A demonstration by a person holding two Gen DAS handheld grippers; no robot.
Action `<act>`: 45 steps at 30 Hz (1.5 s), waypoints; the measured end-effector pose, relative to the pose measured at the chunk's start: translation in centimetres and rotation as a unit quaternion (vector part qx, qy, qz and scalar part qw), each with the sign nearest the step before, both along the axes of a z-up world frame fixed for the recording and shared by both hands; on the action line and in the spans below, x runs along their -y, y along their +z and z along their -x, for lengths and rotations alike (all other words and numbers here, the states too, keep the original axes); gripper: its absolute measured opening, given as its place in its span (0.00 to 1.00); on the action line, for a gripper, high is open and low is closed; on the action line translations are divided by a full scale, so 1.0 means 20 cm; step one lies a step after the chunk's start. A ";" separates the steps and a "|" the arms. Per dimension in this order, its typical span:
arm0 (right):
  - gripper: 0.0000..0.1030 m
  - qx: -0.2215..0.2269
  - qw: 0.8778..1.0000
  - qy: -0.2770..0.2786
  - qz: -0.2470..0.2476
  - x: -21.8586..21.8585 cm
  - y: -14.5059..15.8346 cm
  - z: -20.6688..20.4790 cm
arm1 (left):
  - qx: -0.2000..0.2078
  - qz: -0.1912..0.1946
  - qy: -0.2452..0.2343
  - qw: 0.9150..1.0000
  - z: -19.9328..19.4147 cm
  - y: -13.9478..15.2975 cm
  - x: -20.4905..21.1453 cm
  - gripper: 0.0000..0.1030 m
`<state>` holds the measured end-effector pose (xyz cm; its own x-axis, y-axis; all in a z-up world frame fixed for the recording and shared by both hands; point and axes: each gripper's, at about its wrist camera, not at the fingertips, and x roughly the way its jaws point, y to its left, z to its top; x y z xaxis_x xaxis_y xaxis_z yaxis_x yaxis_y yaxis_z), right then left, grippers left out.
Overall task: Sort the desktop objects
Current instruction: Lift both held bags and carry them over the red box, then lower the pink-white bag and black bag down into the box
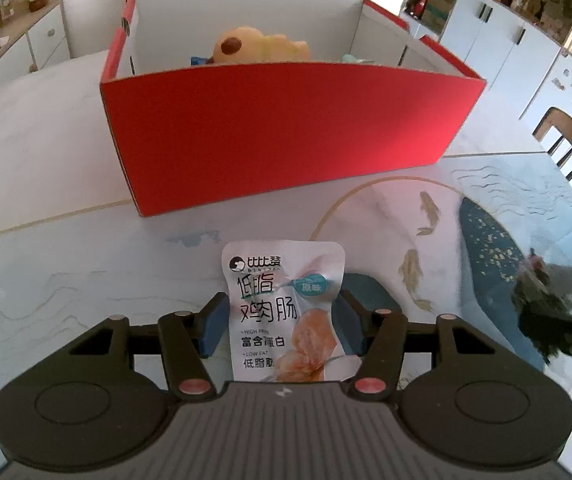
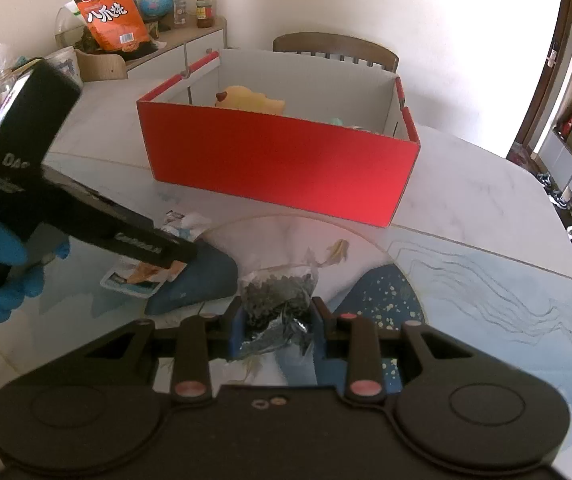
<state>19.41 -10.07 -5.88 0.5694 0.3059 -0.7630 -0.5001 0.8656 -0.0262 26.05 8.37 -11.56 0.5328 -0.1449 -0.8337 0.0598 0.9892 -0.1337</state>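
Nearest the left wrist camera, the left gripper (image 1: pixel 282 330) has a white snack pouch (image 1: pixel 284 312) between its blue pads; both pads sit against the pouch's edges, so it looks pinched, though only lightly. From the right wrist view the pouch (image 2: pixel 142 276) lies low over the table (image 2: pixel 485 264), seemingly not yet lifted. The right gripper (image 2: pixel 276 326) is pressed onto a crinkly clear bag of dark bits (image 2: pixel 282 300), held just above the table's painted mat.

Both items are near the open red box (image 1: pixel 278 136), which stands a little further back on the table and already holds a yellow plush toy (image 1: pixel 254 48).

What could go wrong — the pouch is flat and slick, gripped by its edges, so it may buckle or slide out on the lift. The bag is soft and held by a fold of film; a jerk could let it sag free or tear. The two grippers are close together, so moving both to the box at once risks a knock. Its near wall is tall — carried low, either item could catch on the rim.
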 end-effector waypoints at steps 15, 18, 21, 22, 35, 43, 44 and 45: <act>0.31 0.018 1.000 0.010 -0.004 -0.03 0.08 -0.01 | 0.030 0.036 -0.012 0.999 0.15 0.21 -0.01 0.55; 0.31 0.023 1.000 0.011 -0.005 -0.04 0.10 -0.01 | 0.039 0.039 -0.014 0.998 0.16 0.27 0.00 0.55; 0.31 0.030 0.999 0.014 -0.006 -0.05 0.14 -0.01 | 0.049 0.040 -0.016 0.998 0.16 0.34 0.00 0.55; 0.31 0.032 0.999 0.014 -0.007 -0.05 0.15 -0.01 | 0.053 0.040 -0.017 0.998 0.16 0.36 0.00 0.55; 0.31 0.055 0.998 0.016 -0.026 -0.07 0.33 -0.09 | 0.102 0.029 -0.026 0.994 0.08 0.62 0.03 0.56; 0.31 0.079 0.996 0.017 -0.035 -0.07 0.45 -0.19 | 0.120 0.020 -0.022 0.992 -0.01 0.75 0.03 0.56; 0.31 0.079 0.996 0.017 -0.037 -0.07 0.46 -0.21 | 0.122 0.021 -0.021 0.992 -0.03 0.77 0.03 0.56; 0.31 0.078 0.996 0.017 -0.039 -0.07 0.47 -0.23 | 0.123 0.021 -0.020 0.992 -0.05 0.78 0.03 0.56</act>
